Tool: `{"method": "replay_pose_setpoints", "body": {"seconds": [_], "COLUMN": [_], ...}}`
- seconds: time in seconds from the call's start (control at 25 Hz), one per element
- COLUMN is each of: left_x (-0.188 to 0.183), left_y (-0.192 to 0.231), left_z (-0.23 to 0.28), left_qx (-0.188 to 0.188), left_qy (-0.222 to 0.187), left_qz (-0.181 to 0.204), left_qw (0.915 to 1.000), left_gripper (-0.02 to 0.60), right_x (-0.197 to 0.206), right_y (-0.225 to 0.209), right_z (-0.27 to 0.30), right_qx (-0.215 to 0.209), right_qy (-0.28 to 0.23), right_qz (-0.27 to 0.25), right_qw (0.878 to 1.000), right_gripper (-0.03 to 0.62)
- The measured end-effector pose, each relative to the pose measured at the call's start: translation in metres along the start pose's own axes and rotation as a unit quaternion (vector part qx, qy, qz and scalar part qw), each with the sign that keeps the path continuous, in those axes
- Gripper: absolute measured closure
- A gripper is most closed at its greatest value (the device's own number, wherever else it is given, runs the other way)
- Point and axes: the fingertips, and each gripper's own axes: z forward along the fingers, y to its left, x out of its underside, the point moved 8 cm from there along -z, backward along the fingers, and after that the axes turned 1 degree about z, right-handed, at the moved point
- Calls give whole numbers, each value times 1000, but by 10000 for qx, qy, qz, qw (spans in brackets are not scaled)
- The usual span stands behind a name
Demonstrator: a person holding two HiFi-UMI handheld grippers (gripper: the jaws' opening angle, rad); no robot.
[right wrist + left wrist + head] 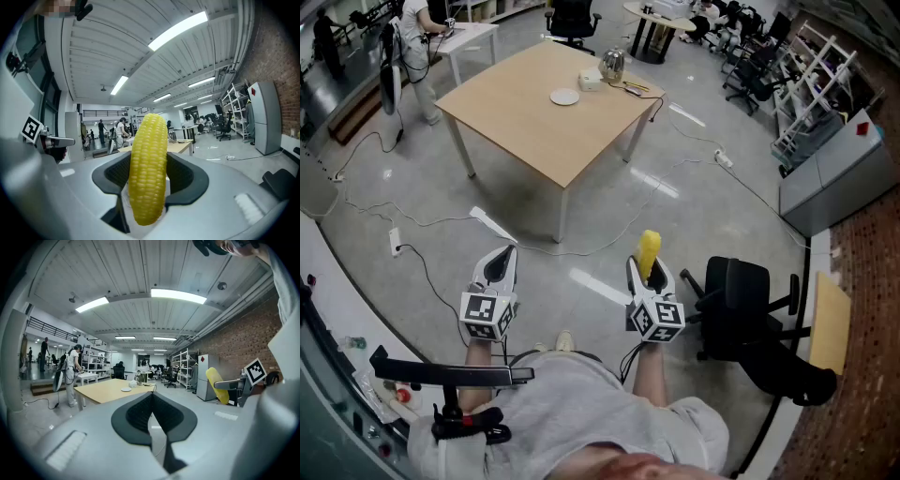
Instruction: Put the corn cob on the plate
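Observation:
A yellow corn cob (148,168) stands upright between the jaws of my right gripper (149,176), which is shut on it; in the head view the corn cob (649,250) sticks up from that right gripper (650,278). My left gripper (500,269) is shut with nothing in it, and the left gripper view shows its pads (140,412) pressed together. The white plate (564,97) lies on the far wooden table (516,117), well ahead of both grippers. From the left gripper view the corn cob (216,385) appears off to the right.
A black office chair (748,319) stands close on my right. Cables and a power strip (395,241) trail over the grey floor between me and the table. A kettle (613,65) and a white box (590,81) sit by the plate. A person (417,47) stands at the far left.

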Motion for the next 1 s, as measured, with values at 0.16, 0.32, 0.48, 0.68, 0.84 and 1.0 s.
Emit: {"method": "replay_pose_setpoints", "body": {"seconds": [0.16,0.32,0.48,0.68,0.84,1.0], "left_x": [-1,-2,-2,0,2,-1], "left_y": [-6,-18,-28,-38,-42,-45], "left_z": [7,19,29,42,56,80], "left_qx": [69,179,257,302,410,536], "left_qy": [26,9,-16,-25,34,41], "left_qz": [17,61,113,108,125,162], "left_qw": [10000,9998,9996,9995,9991,9984], "left_gripper": [563,561,561,562,562,561], "right_x": [-1,-2,-6,-7,-4,-7], "right_y": [-10,-24,-35,-48,-56,-68], "right_z": [-4,-11,-15,-14,-10,0], "right_qx": [141,211,186,218,281,340], "right_qy": [6,-40,-150,-133,-88,-82], "right_qz": [10,64,149,55,38,26], "right_qw": [9999,9997,9996,9997,9996,9994], "right_gripper": [364,364,364,364,364,364]}}
